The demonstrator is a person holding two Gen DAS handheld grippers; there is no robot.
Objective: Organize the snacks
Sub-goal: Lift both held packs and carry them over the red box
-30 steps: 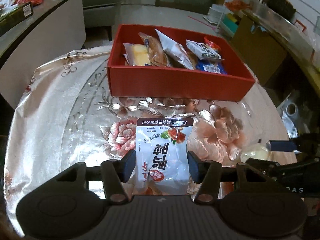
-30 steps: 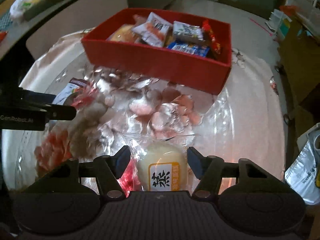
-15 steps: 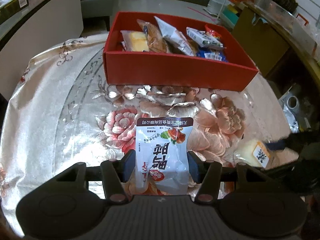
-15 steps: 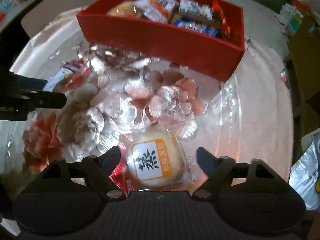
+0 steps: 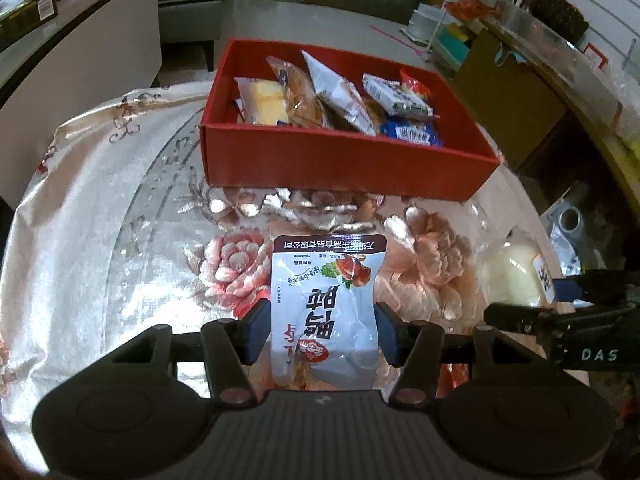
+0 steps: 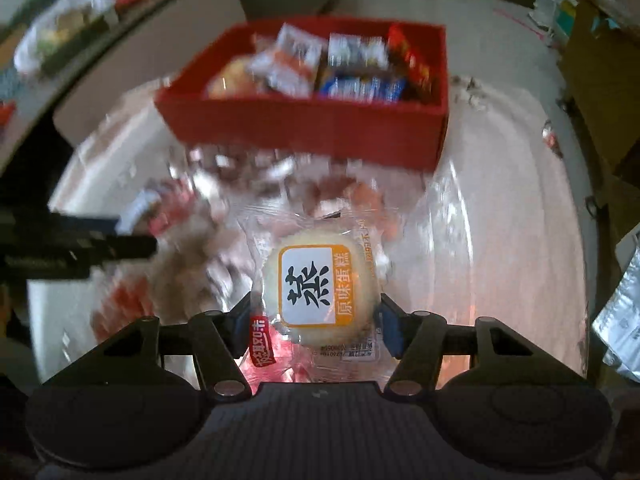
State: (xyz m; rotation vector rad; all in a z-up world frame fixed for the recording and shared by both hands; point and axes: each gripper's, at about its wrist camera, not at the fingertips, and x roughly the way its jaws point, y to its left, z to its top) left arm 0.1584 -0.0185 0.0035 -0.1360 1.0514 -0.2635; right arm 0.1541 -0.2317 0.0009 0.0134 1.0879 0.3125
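My left gripper (image 5: pixel 323 330) is shut on a white and grey snack pouch (image 5: pixel 326 304) and holds it above the flowered tablecloth (image 5: pixel 100 216). My right gripper (image 6: pixel 316 322) is shut on a steamed cake (image 6: pixel 316 290) in a clear wrapper with an orange-framed label. The cake also shows at the right of the left wrist view (image 5: pixel 514 276). A red box (image 5: pixel 344 160) with several snack packs stands ahead on the table; it also shows blurred in the right wrist view (image 6: pixel 312 128).
The round table drops off at its right edge (image 6: pixel 576 240). A silver bag (image 6: pixel 618 320) lies beyond that edge. A counter (image 5: pixel 72 40) stands at the left, shelves and cardboard boxes (image 5: pixel 508 92) at the back right.
My right gripper opened half a second ago and has closed again on the cake and lifted it. My left gripper keeps its hold on the pouch and has risen with it.
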